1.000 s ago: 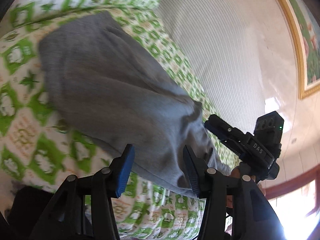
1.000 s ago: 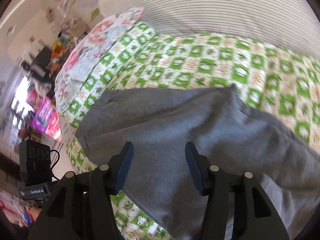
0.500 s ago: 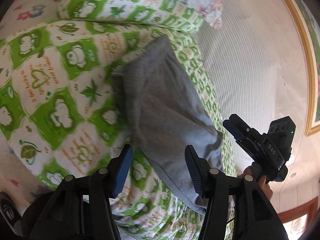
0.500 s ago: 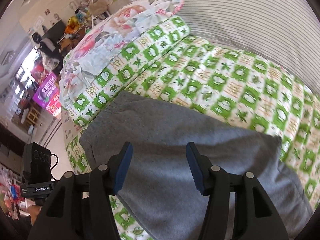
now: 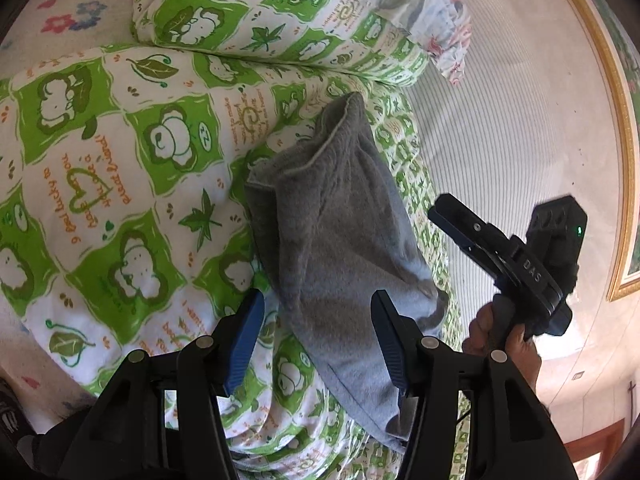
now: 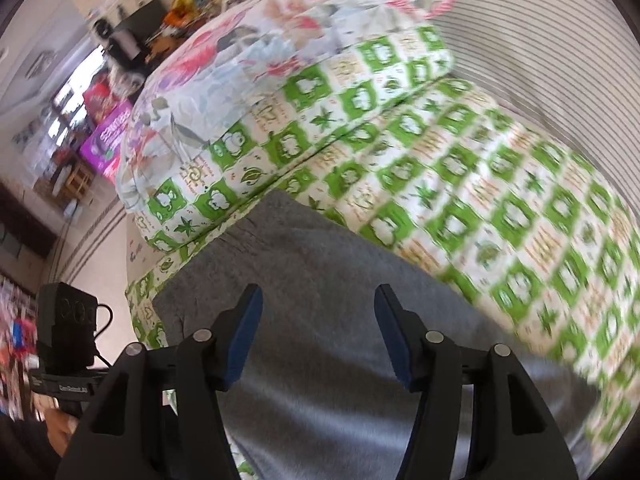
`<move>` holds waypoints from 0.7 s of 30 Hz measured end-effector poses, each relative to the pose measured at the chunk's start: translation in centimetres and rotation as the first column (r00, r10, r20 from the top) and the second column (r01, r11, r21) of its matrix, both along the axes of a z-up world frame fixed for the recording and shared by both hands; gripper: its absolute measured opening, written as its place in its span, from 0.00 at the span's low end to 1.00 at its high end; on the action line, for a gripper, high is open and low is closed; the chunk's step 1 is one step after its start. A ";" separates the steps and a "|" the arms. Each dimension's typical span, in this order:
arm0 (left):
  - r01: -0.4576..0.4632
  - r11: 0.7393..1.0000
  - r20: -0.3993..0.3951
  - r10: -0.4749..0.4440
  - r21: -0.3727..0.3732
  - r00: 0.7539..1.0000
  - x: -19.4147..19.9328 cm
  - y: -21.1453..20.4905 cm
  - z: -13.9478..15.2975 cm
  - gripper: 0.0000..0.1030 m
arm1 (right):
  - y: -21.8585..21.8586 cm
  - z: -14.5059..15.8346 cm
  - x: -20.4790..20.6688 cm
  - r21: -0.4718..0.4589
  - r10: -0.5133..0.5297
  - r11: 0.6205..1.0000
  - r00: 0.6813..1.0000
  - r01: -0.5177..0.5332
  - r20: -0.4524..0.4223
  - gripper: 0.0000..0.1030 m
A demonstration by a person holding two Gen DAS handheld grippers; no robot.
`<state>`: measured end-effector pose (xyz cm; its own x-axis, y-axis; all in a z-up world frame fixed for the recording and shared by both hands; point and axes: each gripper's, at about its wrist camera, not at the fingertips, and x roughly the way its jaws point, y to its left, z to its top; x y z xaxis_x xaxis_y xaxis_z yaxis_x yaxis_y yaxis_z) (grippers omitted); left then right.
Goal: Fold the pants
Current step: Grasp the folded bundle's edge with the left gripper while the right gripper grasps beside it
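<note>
Grey sweatpants (image 5: 340, 240) lie folded on a green-and-white patterned bedspread (image 5: 120, 168), with the cuff end away from me. My left gripper (image 5: 318, 336) is open and empty, held above the near end of the pants. The right gripper shows in the left wrist view (image 5: 456, 220) at the right, held off the bed in a hand. In the right wrist view the pants (image 6: 320, 280) fill the lower middle, and my right gripper (image 6: 318, 336) is open and empty above them. The left gripper's body (image 6: 66, 344) shows at the lower left.
A patterned pillow (image 5: 260, 24) and a floral pillow (image 6: 256, 48) lie past the pants. A striped sheet (image 5: 500, 140) covers the far side of the bed. A framed picture (image 5: 624, 160) hangs on the wall. Cluttered shelves (image 6: 92, 92) stand at the left of the room.
Both grippers have pulled back and away from the pants, which look smaller and lie still on the bed. Both stay open and empty.
</note>
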<state>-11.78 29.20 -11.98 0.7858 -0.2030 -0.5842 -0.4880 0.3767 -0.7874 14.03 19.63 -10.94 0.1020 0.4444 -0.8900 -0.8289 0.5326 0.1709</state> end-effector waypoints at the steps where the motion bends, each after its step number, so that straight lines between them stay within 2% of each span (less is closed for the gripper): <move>1: -0.004 1.000 -0.005 0.004 0.002 1.000 0.3 0.1 -0.1 0.56 | 0.7 -0.3 0.3 -0.017 0.030 0.999 1.000 -0.030 0.000 0.60; 7: -0.033 0.999 -0.019 0.033 -0.007 0.999 1.4 0.5 -1.1 0.56 | 5.1 -1.4 2.0 -0.073 0.151 0.986 0.989 -0.151 -0.004 0.63; 12: -0.046 0.999 -0.032 0.046 -0.008 0.998 2.2 0.7 -1.7 0.56 | 8.5 -3.1 2.8 -0.093 0.225 0.969 0.972 -0.230 -0.062 0.67; 18: -0.035 0.998 -0.056 0.038 0.047 0.998 3.5 0.3 -1.5 0.54 | 10.5 -7.2 3.2 -0.174 0.212 0.959 0.973 -0.224 -0.089 0.67; 19: -0.032 0.998 -0.058 0.035 0.057 0.998 3.7 0.2 -1.4 0.53 | 10.5 -7.7 3.2 -0.180 0.205 0.959 0.974 -0.219 -0.095 0.64; 21: -0.023 0.996 -0.062 0.028 0.081 0.998 4.2 0.1 -1.3 0.42 | 10.2 -7.9 3.2 -0.145 0.202 0.965 0.973 -0.217 -0.114 0.48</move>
<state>-7.57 29.34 -13.30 0.7512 -0.1335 -0.6465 -0.5461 0.4245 -0.7222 17.19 29.83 -18.86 -0.0696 0.3024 -0.9507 -0.9082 0.3750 0.1858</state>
